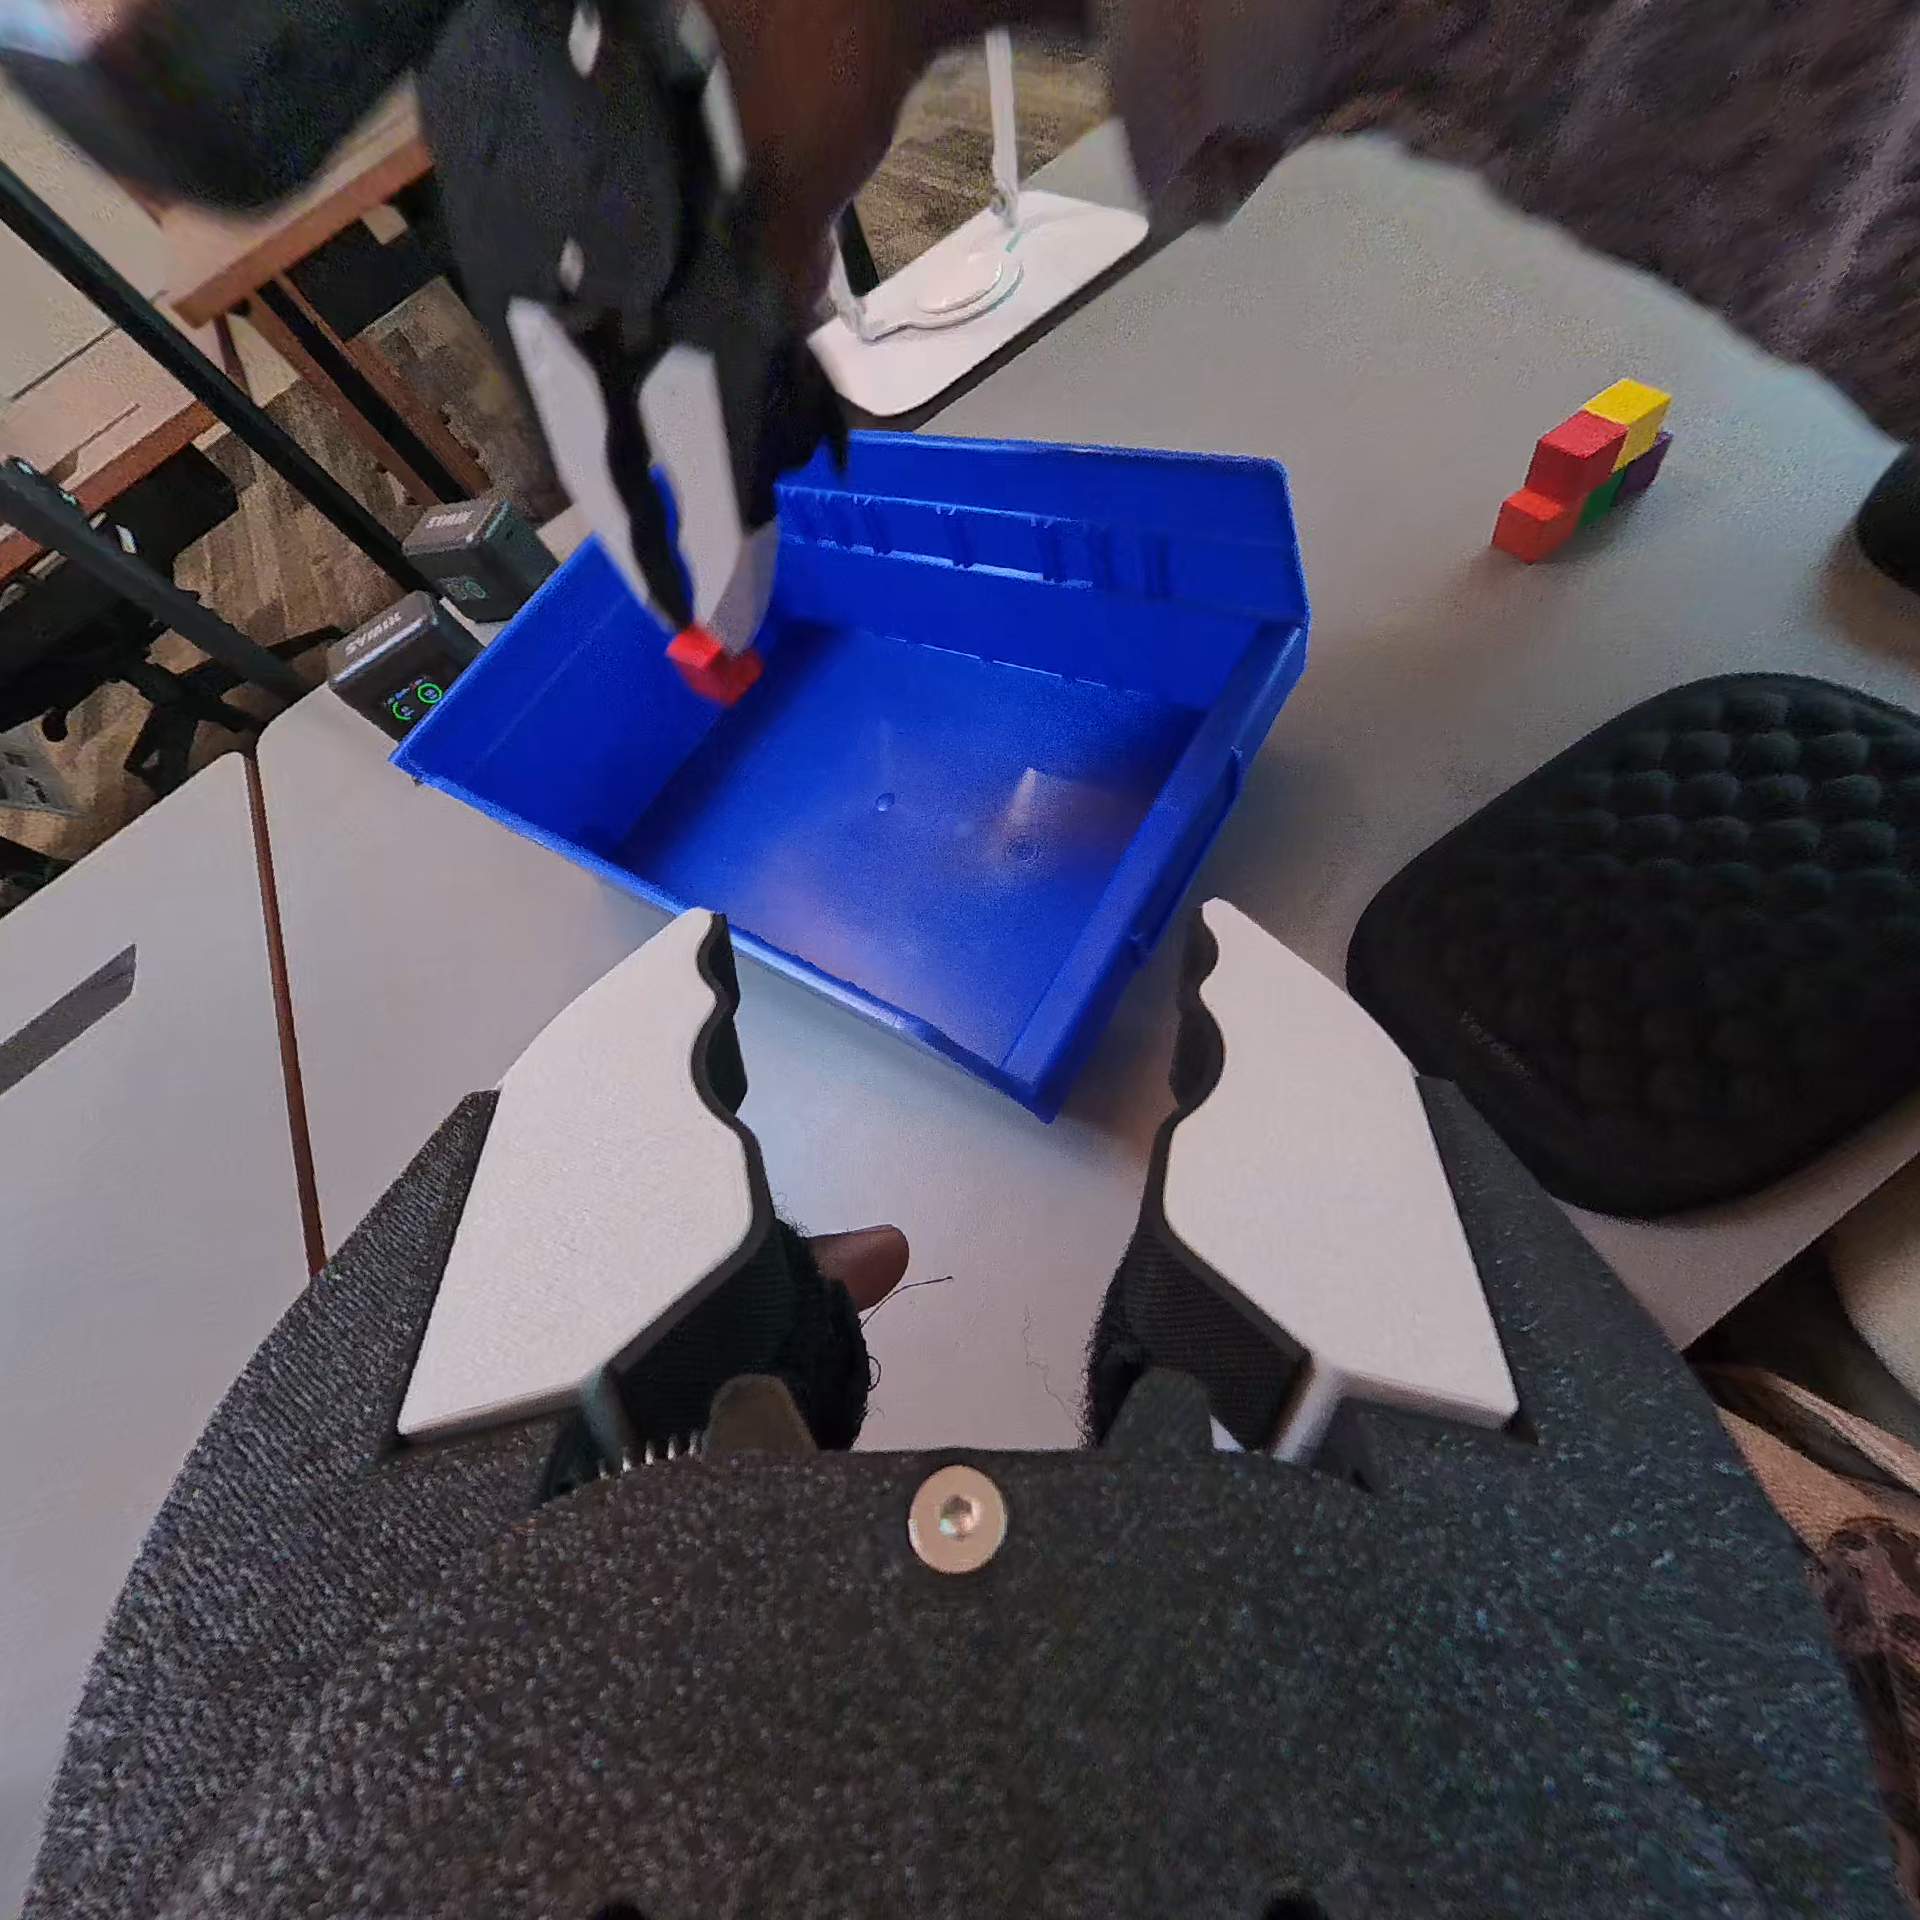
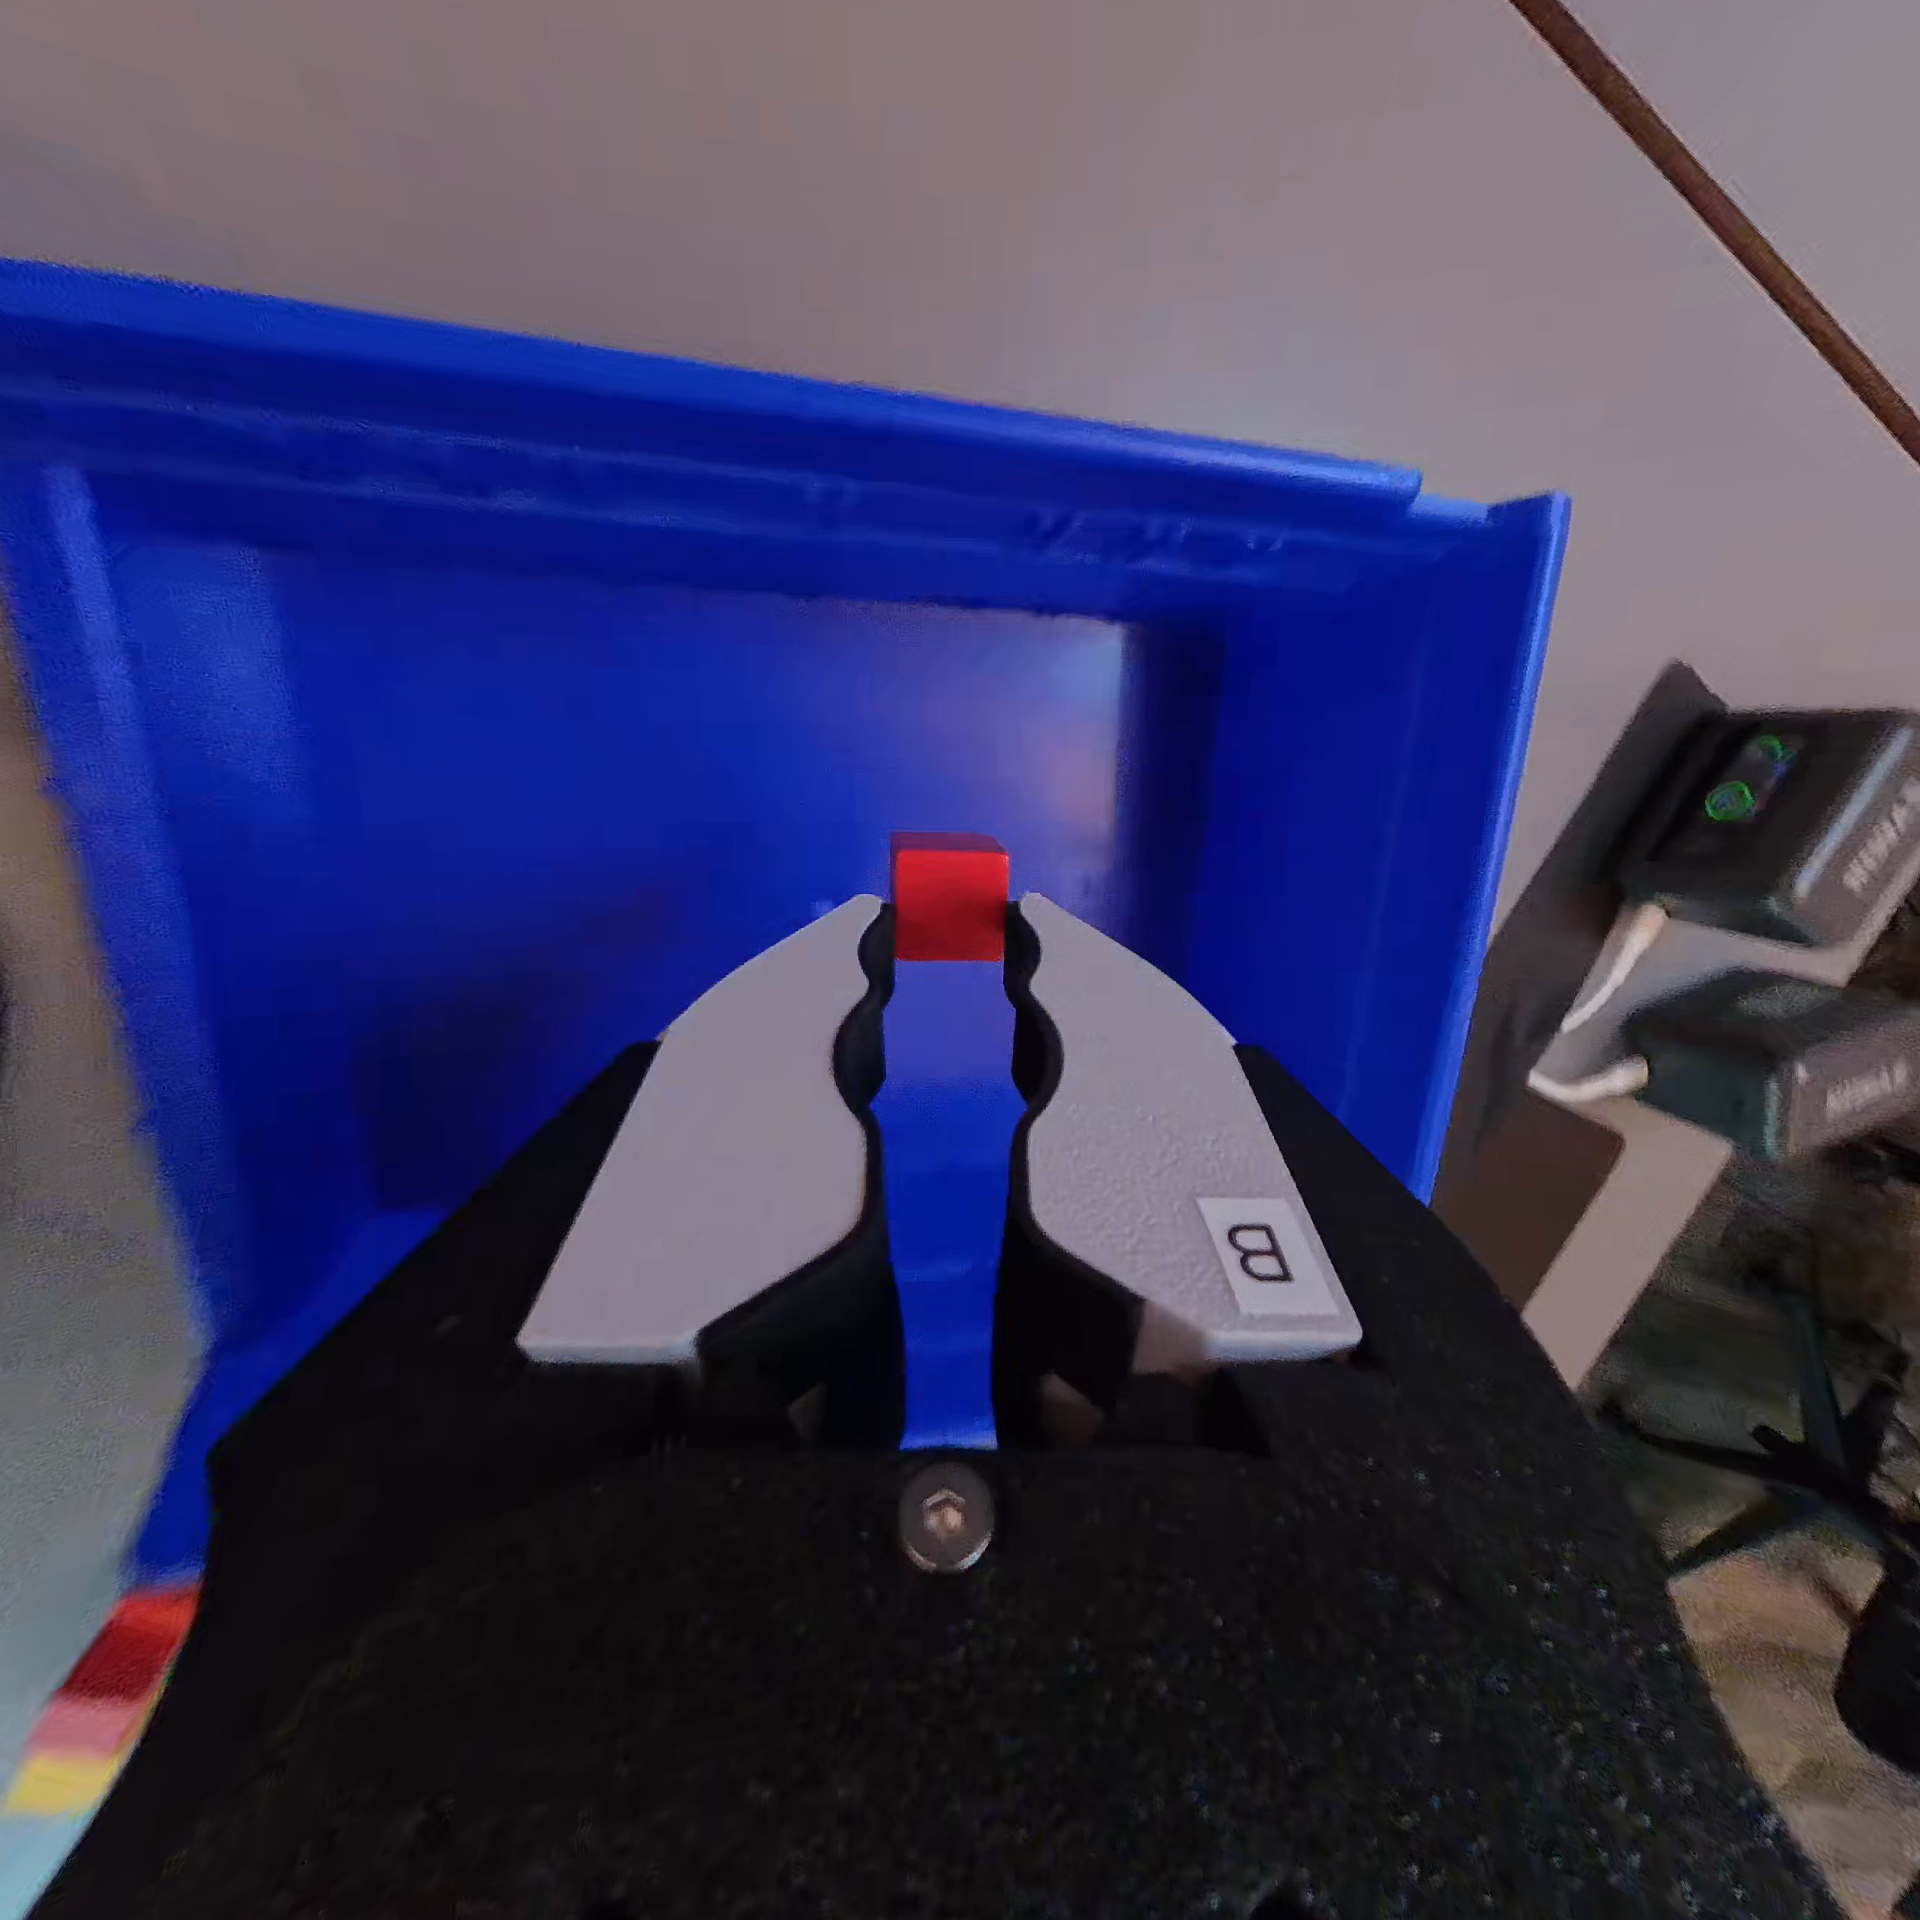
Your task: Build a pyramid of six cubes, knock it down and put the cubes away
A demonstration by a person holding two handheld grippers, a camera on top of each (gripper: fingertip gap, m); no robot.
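The small red wooden cube (image 2: 950, 902), pinched by its flat side faces at the right hand-held gripper's (image 2: 950, 920) tips over the empty blue plastic bin (image 1: 1242, 790), looks light, rigid and slick-painted, while the left hand-held gripper (image 1: 956, 961) hangs wide, empty.

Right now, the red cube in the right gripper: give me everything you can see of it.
The red cube is small, solid red with a matte painted look and crisp edges. It is pinched at the tips of the right gripper, one finger on each of two opposite sides, sitting level. It hangs inside the blue bin near a far corner, low over the floor; whether it touches the floor cannot be told. Only the fingers visibly touch it.
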